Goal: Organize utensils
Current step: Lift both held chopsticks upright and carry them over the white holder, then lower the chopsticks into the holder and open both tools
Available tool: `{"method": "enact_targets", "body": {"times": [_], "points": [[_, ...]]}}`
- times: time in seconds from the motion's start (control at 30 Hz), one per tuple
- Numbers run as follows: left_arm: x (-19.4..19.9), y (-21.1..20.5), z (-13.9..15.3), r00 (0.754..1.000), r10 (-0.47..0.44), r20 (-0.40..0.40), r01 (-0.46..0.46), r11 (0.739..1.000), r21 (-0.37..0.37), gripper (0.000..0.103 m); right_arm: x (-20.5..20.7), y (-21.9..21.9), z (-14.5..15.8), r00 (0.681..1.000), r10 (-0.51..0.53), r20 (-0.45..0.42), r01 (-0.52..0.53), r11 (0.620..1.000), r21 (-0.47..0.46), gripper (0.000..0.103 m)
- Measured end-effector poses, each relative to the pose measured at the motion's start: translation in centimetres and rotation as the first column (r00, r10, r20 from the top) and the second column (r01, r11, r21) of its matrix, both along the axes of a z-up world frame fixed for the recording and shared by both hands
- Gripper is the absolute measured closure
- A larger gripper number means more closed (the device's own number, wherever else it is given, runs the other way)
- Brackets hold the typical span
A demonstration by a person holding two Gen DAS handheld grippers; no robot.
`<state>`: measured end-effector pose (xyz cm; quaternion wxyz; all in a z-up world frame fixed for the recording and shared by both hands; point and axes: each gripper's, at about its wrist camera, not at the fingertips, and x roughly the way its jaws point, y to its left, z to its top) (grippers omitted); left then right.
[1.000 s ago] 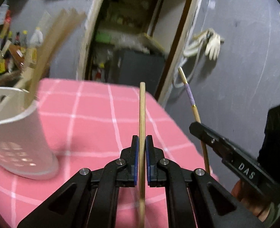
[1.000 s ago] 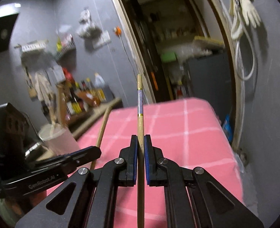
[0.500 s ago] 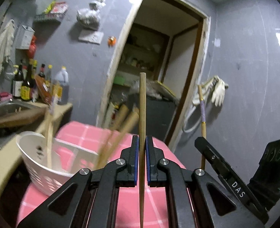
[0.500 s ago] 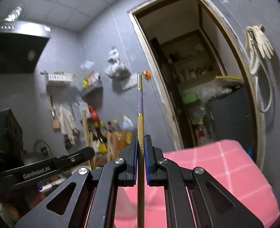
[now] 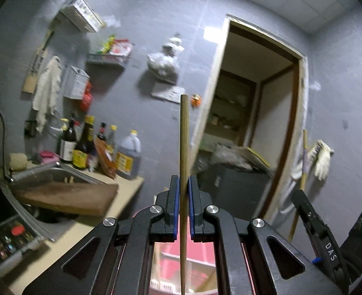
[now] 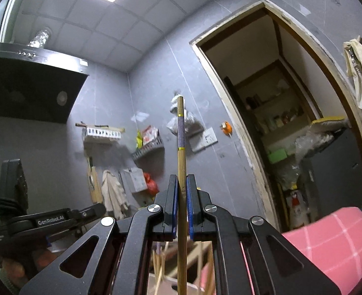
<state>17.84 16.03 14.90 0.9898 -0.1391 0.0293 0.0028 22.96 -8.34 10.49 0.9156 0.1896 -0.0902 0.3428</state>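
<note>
The left hand-held gripper [image 5: 184, 189] clamps a plain wooden chopstick [image 5: 184, 142] upright; the right hand-held gripper [image 6: 181, 189] clamps a purple-banded chopstick [image 6: 181, 152].

Left gripper [image 5: 183, 184]: black angular linkage arms, silver screw heads, blue pads. At four o'clock, the right gripper [image 5: 303, 201] shows white "DAS" lettering on black.

Surface [image 6: 333, 241] under a pink cloth with a white grid; only its right-hand portion shows clearly. A white basket [image 5: 161, 286] holding wooden sticks [image 6: 160, 265] stands on it, glimpsed low in both views.
</note>
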Motion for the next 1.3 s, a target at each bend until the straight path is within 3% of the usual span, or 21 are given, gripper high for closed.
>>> {"method": "enact_targets", "body": {"times": [0.4, 0.8, 1.3], "points": [[2.5, 3.4, -2.2, 0.990, 0.141, 0.017, -0.141, 0.990, 0.021, 0.098, 1.6, 3.0, -1.6, 0.995, -0.056, 0.079, 0.058, 0.998, -0.017, 0.098], [4.8, 2.6, -6.0, 0.993, 0.098, -0.071, -0.096, 0.995, 0.025, 0.098, 2.1, 3.9, -3.9, 0.996, -0.071, 0.060, 0.075, 0.995, -0.066, 0.098], [6.0, 1.7, -9.0, 0.986, 0.024, -0.166, -0.023, 1.000, 0.007, 0.098, 3.0, 4.6, -6.0, 0.997, -0.067, -0.036, 0.063, 0.993, -0.098, 0.098]]}}
